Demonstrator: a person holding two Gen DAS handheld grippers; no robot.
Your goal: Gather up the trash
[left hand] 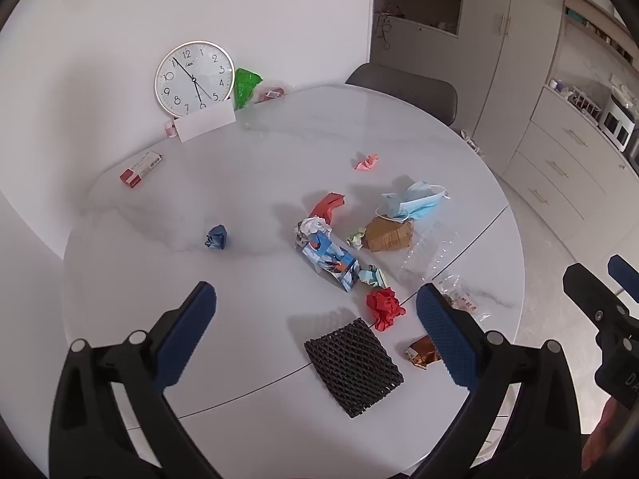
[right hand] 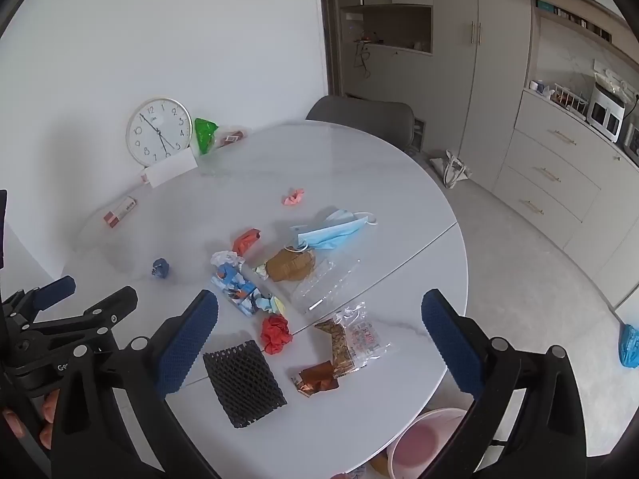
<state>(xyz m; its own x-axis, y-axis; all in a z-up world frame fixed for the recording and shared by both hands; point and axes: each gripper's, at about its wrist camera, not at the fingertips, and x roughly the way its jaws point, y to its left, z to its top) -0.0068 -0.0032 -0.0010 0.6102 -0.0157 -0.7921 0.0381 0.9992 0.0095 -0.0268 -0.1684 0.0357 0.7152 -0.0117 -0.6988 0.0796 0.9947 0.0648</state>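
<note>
Trash lies scattered on the round white table (left hand: 247,183): a black foam net (left hand: 353,365), a red paper ball (left hand: 384,306), a blue printed carton (left hand: 331,259), a brown cardboard piece (left hand: 389,233), a blue face mask (left hand: 415,201), a blue paper ball (left hand: 217,236), a pink scrap (left hand: 366,161) and a brown wrapper (right hand: 319,375). My left gripper (left hand: 315,321) is open and empty above the near table edge. My right gripper (right hand: 319,333) is open and empty, hovering over the foam net (right hand: 244,383) and a clear printed packet (right hand: 365,337).
A pink bin (right hand: 419,439) sits on the floor below the table's near edge. A clock (left hand: 194,78), a green bag (left hand: 245,86) and a red box (left hand: 141,167) stand at the table's far side. A grey chair (left hand: 403,94) and cabinets (right hand: 551,175) are beyond.
</note>
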